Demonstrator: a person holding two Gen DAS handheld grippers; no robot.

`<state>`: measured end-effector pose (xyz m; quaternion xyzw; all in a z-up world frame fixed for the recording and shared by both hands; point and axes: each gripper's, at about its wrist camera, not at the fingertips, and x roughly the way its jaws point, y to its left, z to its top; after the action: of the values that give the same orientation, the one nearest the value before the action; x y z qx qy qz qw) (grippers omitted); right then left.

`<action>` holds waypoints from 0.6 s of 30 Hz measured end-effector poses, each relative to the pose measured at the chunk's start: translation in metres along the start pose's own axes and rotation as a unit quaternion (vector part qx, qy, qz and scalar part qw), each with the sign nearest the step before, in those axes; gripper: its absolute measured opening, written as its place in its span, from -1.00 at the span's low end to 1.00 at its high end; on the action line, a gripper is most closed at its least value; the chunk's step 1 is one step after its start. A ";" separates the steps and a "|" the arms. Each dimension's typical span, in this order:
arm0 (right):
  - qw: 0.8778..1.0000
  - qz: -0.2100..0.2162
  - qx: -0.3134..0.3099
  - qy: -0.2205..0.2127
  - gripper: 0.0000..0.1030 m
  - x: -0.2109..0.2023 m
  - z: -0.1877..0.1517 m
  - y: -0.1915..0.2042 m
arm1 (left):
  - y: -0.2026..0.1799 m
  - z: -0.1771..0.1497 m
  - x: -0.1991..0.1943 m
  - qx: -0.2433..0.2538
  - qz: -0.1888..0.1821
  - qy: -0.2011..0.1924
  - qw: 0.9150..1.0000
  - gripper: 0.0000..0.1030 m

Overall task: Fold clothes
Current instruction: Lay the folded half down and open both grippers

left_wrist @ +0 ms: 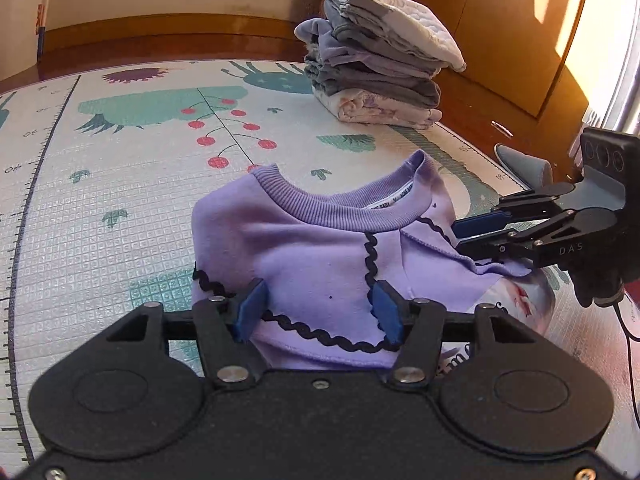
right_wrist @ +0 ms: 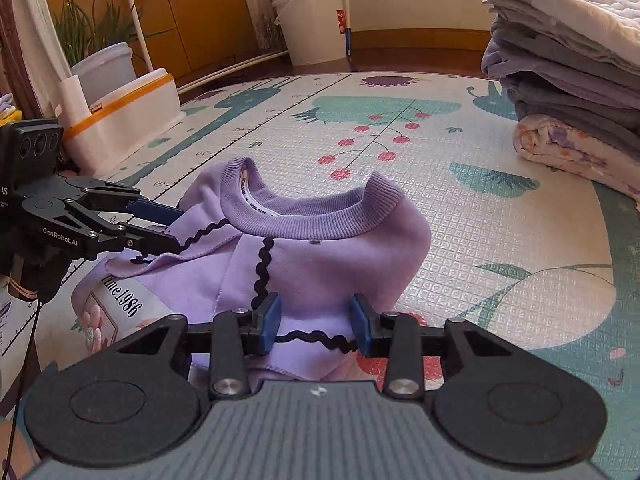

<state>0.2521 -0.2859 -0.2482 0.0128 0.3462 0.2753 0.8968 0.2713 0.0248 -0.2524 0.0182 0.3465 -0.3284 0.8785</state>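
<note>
A purple sweater with black wavy trim lies bunched on the play mat, collar away from me and standing up. My left gripper has a thick fold of its near edge between the blue pads, jaws partly closed on the cloth. My right gripper pinches another fold of the sweater the same way. Each gripper shows in the other's view, the right gripper and the left gripper, biting a lifted flap from the side. A printed panel of the sweater shows underneath.
A tall stack of folded clothes stands at the mat's far right corner. Beside the mat are a white storage box with an orange rim, white buckets, a potted plant and wooden cabinets. Bare mat stretches past the collar.
</note>
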 end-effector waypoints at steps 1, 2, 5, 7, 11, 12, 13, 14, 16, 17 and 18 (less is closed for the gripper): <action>1.000 0.001 -0.011 -0.007 -0.22 -0.007 0.002 0.006 | -0.005 0.002 -0.008 0.012 0.002 -0.008 1.000 0.09; 1.000 0.006 -0.026 -0.014 -0.22 -0.015 0.002 0.014 | -0.010 0.003 -0.017 0.024 0.003 -0.016 1.000 0.09; 0.996 0.020 -0.076 -0.031 -0.23 -0.034 0.000 0.038 | -0.028 -0.001 -0.040 0.029 -0.011 -0.025 0.999 0.09; 0.994 0.018 -0.106 -0.025 -0.23 -0.036 -0.012 0.052 | -0.043 -0.008 -0.045 0.045 -0.021 -0.019 0.999 0.09; 0.995 0.007 -0.103 -0.010 -0.17 -0.023 -0.034 0.054 | -0.062 -0.029 -0.022 0.097 -0.008 0.017 0.995 0.09; 0.994 0.010 -0.109 -0.010 -0.15 -0.020 -0.035 0.053 | -0.061 -0.035 -0.013 0.104 -0.001 0.021 0.994 0.10; 0.993 0.012 -0.114 -0.010 -0.14 -0.017 -0.036 0.052 | -0.059 -0.040 -0.010 0.106 0.000 0.013 0.994 0.16; 0.993 0.010 -0.117 -0.006 -0.14 -0.018 -0.035 0.052 | -0.055 -0.041 -0.009 0.100 -0.004 0.008 0.995 0.16; 0.992 -0.010 -0.125 -0.007 -0.16 -0.028 -0.030 0.061 | -0.056 -0.033 -0.015 0.089 0.002 0.017 0.996 0.15; 0.991 -0.012 -0.134 -0.015 -0.16 -0.036 -0.031 0.067 | -0.060 -0.029 -0.022 0.092 0.004 0.012 0.996 0.12; 0.990 -0.010 -0.142 -0.023 -0.15 -0.043 -0.032 0.072 | -0.065 -0.028 -0.032 0.098 -0.004 -0.003 0.995 0.12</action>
<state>0.1706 -0.2515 -0.2309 -0.1120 0.2834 0.3122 0.8998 0.1989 -0.0013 -0.2407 0.1023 0.3103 -0.3642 0.8721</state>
